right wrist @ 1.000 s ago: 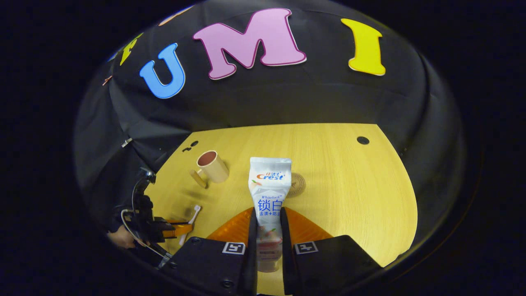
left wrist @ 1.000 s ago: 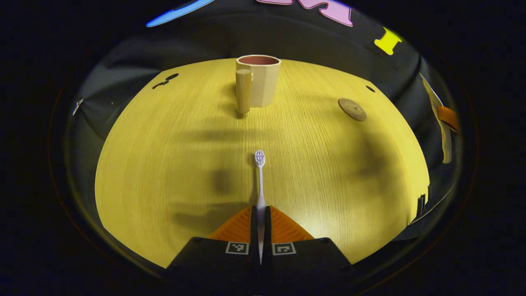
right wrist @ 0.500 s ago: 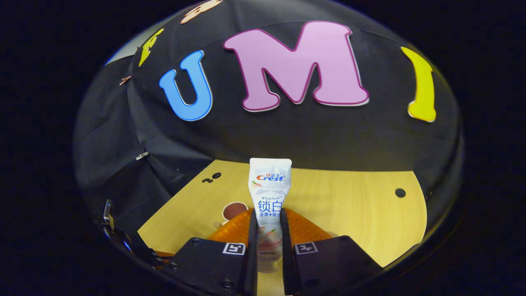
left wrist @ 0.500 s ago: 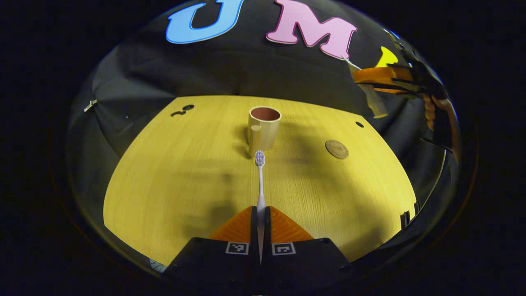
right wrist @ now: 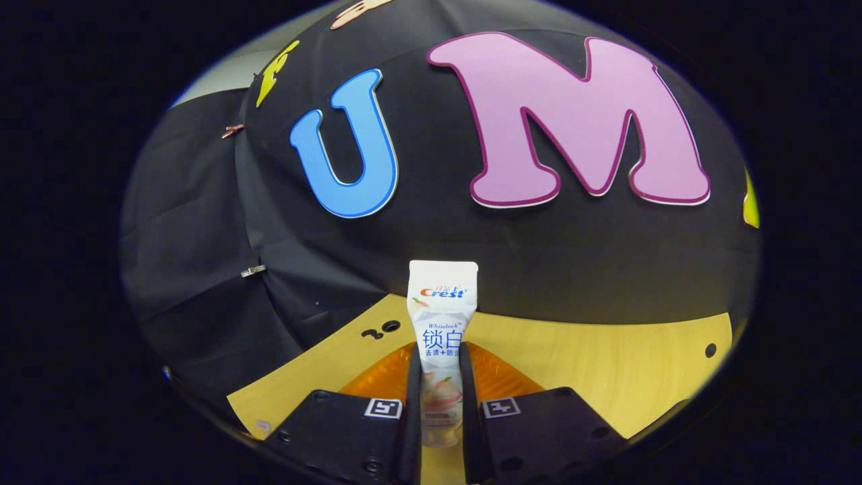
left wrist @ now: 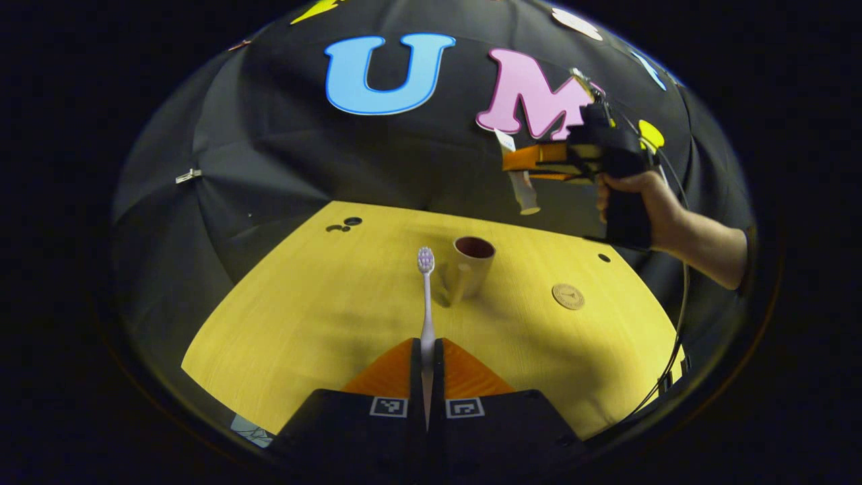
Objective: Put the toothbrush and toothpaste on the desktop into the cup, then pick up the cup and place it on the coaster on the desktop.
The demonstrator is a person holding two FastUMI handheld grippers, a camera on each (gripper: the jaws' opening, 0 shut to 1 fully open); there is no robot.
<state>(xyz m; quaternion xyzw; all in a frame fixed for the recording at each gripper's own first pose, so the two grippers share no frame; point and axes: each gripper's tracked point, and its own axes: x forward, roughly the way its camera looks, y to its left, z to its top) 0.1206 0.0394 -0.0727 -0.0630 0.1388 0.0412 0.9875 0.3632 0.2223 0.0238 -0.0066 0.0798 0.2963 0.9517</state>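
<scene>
- Wooden desktop (left wrist: pixel 323 323), yellow-lit, bare grain.
- Small dark holes (left wrist: pixel 343 223) at its ten o'clock edge.
- Black cloth wall (right wrist: pixel 202 222), metal clip (right wrist: pixel 253 271) at nine o'clock.

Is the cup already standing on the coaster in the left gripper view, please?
No, the cup stands on the bare desktop, apart from the coaster lying off to its side.

Toothbrush (left wrist: pixel 425 296) handle vanishes between the left claw (left wrist: pixel 427 357) fingers, its lower end hidden; in the right gripper view the toothpaste (right wrist: pixel 441 337) cap end is half buried between the right claw (right wrist: pixel 441 397) fingers; far off in the left gripper view that tube shows edge-on, too small to read; the coaster's (left wrist: pixel 568 296) emblem is too small to make out; the surface (right wrist: pixel 606 364) is cut off at the bottom edge.
</scene>
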